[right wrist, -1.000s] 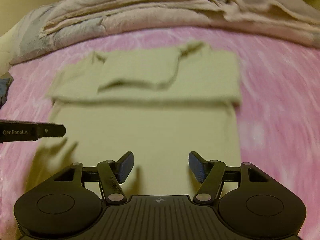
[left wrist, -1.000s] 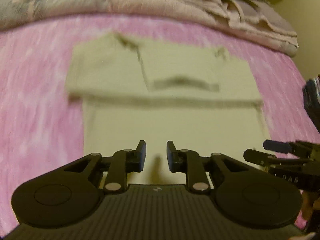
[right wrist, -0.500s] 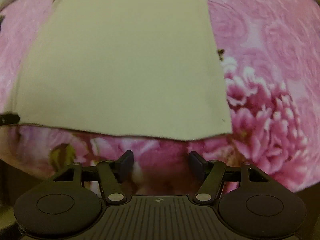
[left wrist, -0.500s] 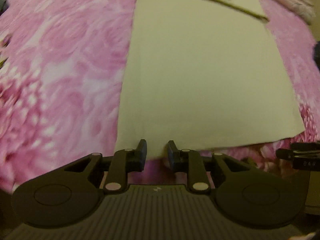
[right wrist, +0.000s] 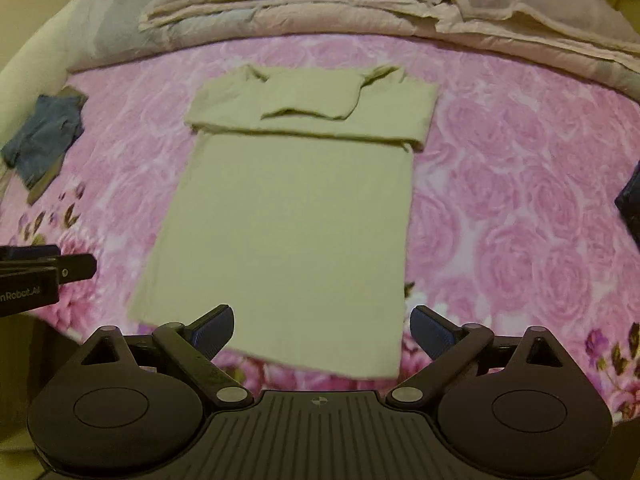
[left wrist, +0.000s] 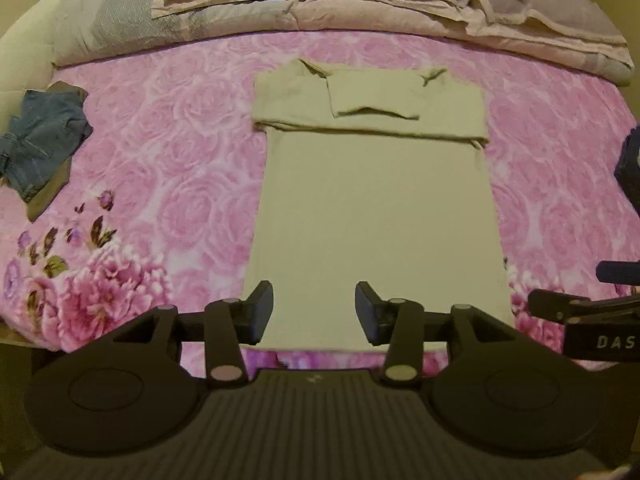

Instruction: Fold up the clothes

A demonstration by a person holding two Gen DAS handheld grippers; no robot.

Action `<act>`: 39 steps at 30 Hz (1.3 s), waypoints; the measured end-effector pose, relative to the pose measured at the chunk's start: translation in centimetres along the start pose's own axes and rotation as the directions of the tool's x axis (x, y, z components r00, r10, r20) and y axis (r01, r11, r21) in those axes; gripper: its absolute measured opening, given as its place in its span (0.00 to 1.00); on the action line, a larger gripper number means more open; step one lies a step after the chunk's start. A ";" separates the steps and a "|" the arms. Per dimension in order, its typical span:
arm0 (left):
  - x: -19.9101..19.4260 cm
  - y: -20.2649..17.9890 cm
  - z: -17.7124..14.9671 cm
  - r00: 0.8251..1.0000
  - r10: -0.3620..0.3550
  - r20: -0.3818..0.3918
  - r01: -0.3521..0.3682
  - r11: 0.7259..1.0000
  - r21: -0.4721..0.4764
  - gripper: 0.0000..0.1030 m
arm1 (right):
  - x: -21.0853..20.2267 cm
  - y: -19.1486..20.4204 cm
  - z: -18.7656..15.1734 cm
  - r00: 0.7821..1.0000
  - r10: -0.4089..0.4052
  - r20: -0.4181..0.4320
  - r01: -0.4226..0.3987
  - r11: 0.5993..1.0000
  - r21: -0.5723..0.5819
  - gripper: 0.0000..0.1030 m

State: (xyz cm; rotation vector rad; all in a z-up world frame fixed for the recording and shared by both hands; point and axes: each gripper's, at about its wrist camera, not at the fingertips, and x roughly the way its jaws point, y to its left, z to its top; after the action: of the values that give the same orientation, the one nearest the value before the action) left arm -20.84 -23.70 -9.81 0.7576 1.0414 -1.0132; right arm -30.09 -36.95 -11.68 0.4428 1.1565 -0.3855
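A pale yellow-green shirt (left wrist: 372, 208) (right wrist: 288, 216) lies flat on a pink floral bedspread (left wrist: 172, 152) (right wrist: 512, 184), its sleeves folded in across the top and its hem nearest me. My left gripper (left wrist: 314, 307) hangs open over the hem's left half, nothing between its fingers. Wide open and empty, my right gripper (right wrist: 322, 328) hovers over the hem's right part. In each view the other gripper's tip shows at the side: the right one (left wrist: 560, 304) and the left one (right wrist: 76, 266).
A crumpled blue denim garment (left wrist: 40, 140) (right wrist: 44, 136) lies at the bed's left edge. Folded beige and grey bedding (left wrist: 360, 4) (right wrist: 360, 4) is piled along the far side. A dark item (left wrist: 630, 160) (right wrist: 630, 200) sits at the right edge.
Both views swung from tipped down at the hem back up to the whole shirt. Both grippers have opened wider, the left clearly more than before.
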 end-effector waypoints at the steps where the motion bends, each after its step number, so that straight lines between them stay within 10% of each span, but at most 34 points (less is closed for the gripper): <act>1: -0.6 -0.3 -0.2 1.000 0.003 -0.003 -0.003 1.000 0.004 0.40 | -0.1 0.0 -0.2 1.000 0.001 -0.010 -0.001 1.000 -0.006 0.95; 39: -2.3 0.5 -3.2 0.998 -0.033 -0.052 0.040 0.990 0.137 0.41 | -3.2 2.7 -4.6 0.996 -0.041 -0.077 0.043 0.999 0.022 0.95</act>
State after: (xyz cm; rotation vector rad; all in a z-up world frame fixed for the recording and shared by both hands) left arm -21.78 -20.03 -8.72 0.8827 1.0390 -1.1111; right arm -33.46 -32.02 -9.89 0.4573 1.2382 -0.4224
